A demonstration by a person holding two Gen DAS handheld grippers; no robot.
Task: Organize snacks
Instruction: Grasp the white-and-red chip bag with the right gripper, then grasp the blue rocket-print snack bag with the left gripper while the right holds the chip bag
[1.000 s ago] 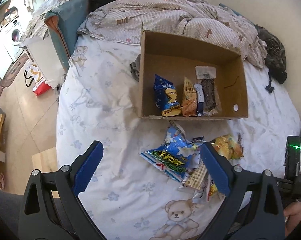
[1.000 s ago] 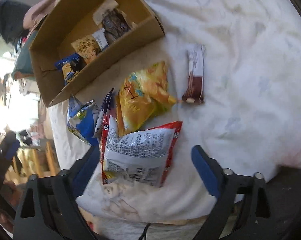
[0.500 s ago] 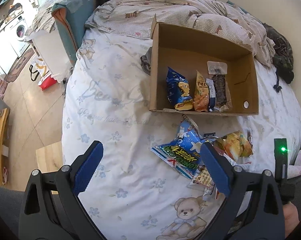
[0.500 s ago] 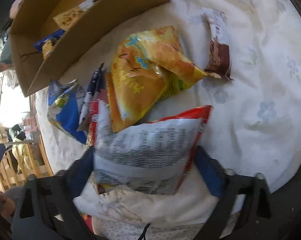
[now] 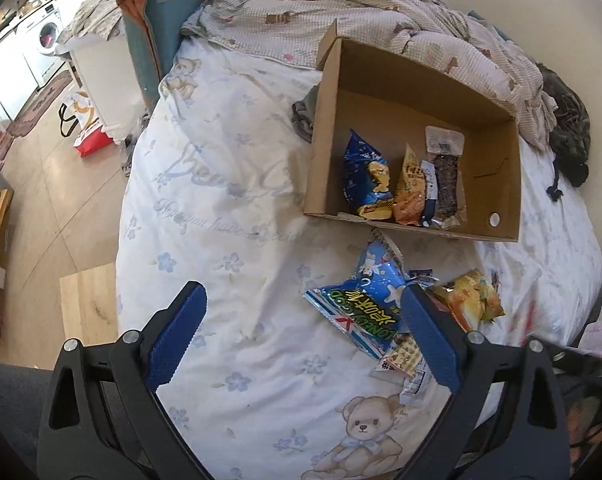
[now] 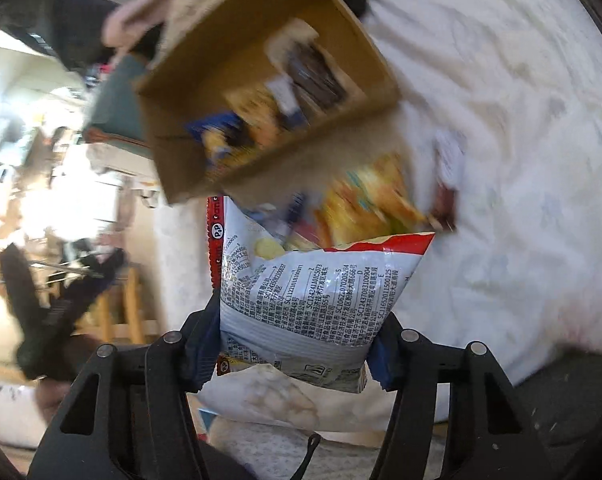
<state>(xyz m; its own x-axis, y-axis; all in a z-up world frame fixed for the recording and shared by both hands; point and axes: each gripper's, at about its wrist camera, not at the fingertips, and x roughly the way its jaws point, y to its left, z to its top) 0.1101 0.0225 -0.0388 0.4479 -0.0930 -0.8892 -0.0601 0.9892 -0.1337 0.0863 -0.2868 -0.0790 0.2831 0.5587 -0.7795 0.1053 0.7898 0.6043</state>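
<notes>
A cardboard box lies on the bed and holds a blue snack bag, an orange packet and a dark bar. In front of it lie a blue star-print bag, a yellow bag and small packets. My left gripper is open above the sheet, left of this pile. My right gripper is shut on a red-and-white chip bag, lifted off the bed. The box, yellow bag and a brown bar show blurred behind it.
The bed has a white bear-print sheet and a rumpled checked blanket behind the box. The bed's left edge drops to a wooden floor with a wooden stool. Dark clothing lies at the far right.
My right gripper closed on the red-and-white chip bag and lifted it off the pile. My left gripper drifted left and back, staying open.
</notes>
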